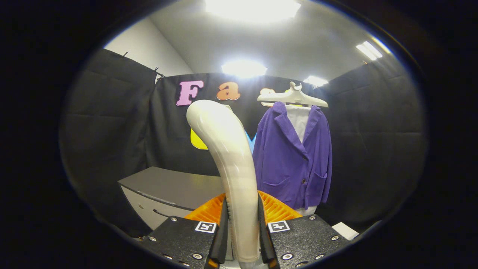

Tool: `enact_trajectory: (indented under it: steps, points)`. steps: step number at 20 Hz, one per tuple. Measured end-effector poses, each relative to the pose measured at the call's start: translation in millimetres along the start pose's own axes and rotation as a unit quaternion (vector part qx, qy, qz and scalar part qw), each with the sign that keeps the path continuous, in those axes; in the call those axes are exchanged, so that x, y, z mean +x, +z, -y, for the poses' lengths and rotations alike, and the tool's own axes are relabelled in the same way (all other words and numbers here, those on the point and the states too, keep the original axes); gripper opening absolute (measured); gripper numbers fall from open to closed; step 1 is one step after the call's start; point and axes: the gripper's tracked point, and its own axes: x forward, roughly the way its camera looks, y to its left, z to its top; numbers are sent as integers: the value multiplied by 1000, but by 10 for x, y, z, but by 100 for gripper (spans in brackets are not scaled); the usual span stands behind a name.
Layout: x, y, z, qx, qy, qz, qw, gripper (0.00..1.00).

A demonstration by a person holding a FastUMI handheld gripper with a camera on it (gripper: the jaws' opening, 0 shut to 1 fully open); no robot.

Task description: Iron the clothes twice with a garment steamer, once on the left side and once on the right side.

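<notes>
A cream-white garment steamer (227,149) stands upright between my fingers, its head curving away at the top. My gripper (241,239) is shut on the steamer's handle, both black fingers (223,231) pressing its sides. Beyond and to the right of the steamer hangs a purple jacket (293,157) over a white shirt (298,117) on a white hanger (292,98), against the black cloth wall. The jacket is some way off, not touched by the steamer.
An orange ribbed part (274,209) sits just behind the fingers. A grey cabinet or table top (168,186) stands to the left, below the steamer head. A small white object (345,230) lies low at the right.
</notes>
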Motion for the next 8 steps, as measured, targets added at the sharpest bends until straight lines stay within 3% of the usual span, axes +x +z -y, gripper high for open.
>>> enact_trajectory:
  steps: [8]
  points:
    - [-11, -76, -251, -20, 2, -10, 1000, 36]
